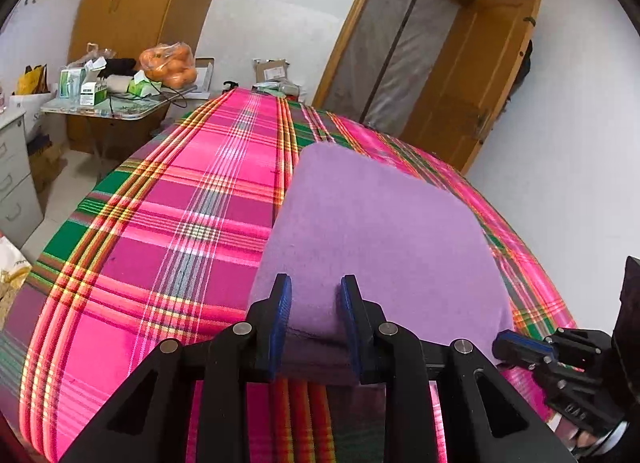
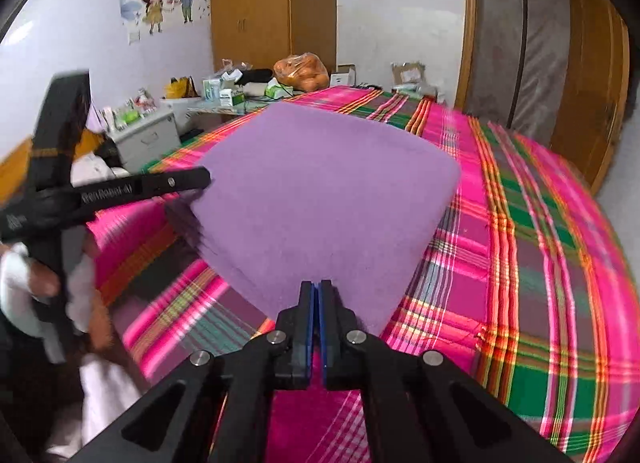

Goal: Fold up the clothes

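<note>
- Left gripper (image 1: 316, 315): fingers spread, straddling the near edge of the purple fleece cloth (image 1: 380, 231), not pinching it.
- Right gripper (image 2: 319, 305): clenched on the cloth's near right corner.
- Cloth: already a layered rectangle on the pink plaid bedspread (image 1: 160, 223); probably soft, light, limp (best gripped at corners).

We are in a home bedroom — a plaid-covered bed (image 1: 168, 231), wooden wardrobe (image 2: 256, 3), cartoon wall stickers (image 2: 168, 3), and a cluttered side table (image 1: 120, 107) with bagged oranges (image 1: 170, 63).
</note>
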Available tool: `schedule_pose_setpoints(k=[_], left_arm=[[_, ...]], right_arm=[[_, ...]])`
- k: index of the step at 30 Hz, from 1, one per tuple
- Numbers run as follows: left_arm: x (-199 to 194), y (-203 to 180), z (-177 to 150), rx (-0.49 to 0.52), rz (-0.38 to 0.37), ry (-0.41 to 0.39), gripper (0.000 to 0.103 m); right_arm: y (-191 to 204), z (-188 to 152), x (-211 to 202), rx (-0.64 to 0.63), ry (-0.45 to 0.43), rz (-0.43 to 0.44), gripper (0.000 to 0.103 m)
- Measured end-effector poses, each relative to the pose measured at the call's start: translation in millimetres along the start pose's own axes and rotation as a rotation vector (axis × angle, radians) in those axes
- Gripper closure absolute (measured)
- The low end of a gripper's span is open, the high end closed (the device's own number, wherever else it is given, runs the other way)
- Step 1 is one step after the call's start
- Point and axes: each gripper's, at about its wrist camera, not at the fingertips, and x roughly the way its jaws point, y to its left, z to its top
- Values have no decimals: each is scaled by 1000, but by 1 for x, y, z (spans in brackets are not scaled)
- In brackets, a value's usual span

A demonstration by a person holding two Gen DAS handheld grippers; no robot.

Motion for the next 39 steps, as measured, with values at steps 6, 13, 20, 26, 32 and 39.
schedule_pose_setpoints(k=[6,13,20,26,32,39], left_arm=[[-11,0,17,1,3,-36,76],[14,-15,60,111,30,-10,76],[74,-35,88,192,-10,82,76],[111,-24,89,146,-21,133,76],[119,-19,86,112,-37,160,76],[120,-7,86,37,-93,157,76]], right_arm=[[-34,37,-4,91,-74,29,94],[-70,79,25,142,-87,17,94],[-94,99,64,186,-62,8,94],[-98,98,90,178,-25,-5,94],[-103,97,109,184,9,0,94],[-102,97,110,181,18,-9,94]])
